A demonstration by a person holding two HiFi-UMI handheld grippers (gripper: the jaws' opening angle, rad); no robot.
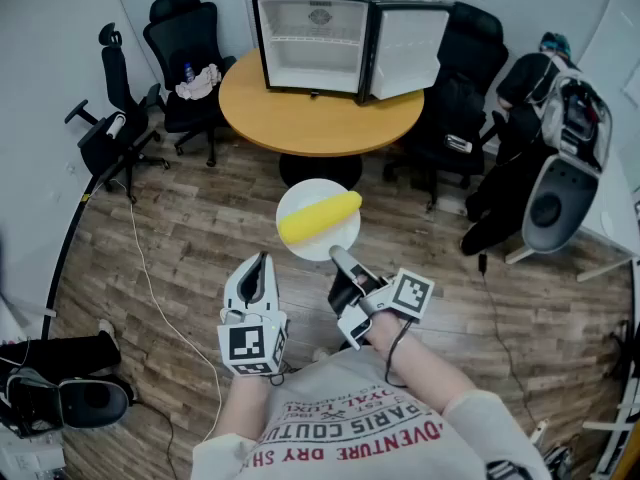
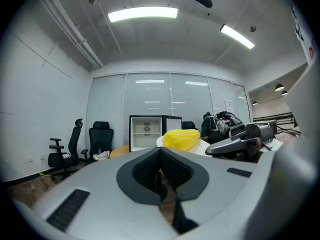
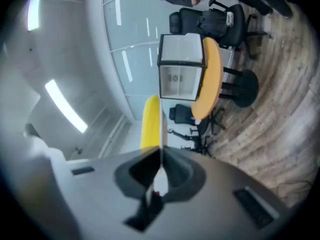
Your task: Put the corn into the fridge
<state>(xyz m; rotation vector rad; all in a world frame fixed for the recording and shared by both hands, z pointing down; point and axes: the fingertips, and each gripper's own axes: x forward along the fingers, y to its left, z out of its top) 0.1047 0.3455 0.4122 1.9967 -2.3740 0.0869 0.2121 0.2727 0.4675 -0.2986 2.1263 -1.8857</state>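
A yellow corn cob (image 1: 320, 218) lies on a small white plate (image 1: 331, 249) held out over the wooden floor. My right gripper (image 1: 338, 259) is shut on the plate's near rim; in the right gripper view the plate (image 3: 161, 129) shows edge-on between the pads, with the corn (image 3: 150, 124) beside it. My left gripper (image 1: 262, 265) hangs to the left of the plate, shut and holding nothing (image 2: 160, 156). From it I see the corn (image 2: 181, 139) ahead to the right. The small fridge (image 1: 315, 43) stands on a round wooden table (image 1: 320, 118) ahead, its door (image 1: 408, 53) swung open to the right, its shelves bare.
Black office chairs (image 1: 190, 43) ring the table, one (image 1: 110, 118) further left. A chair with a backpack (image 1: 545, 83) and a grey round seat (image 1: 555, 203) stand at the right. A white cable (image 1: 150, 288) runs over the floor at the left.
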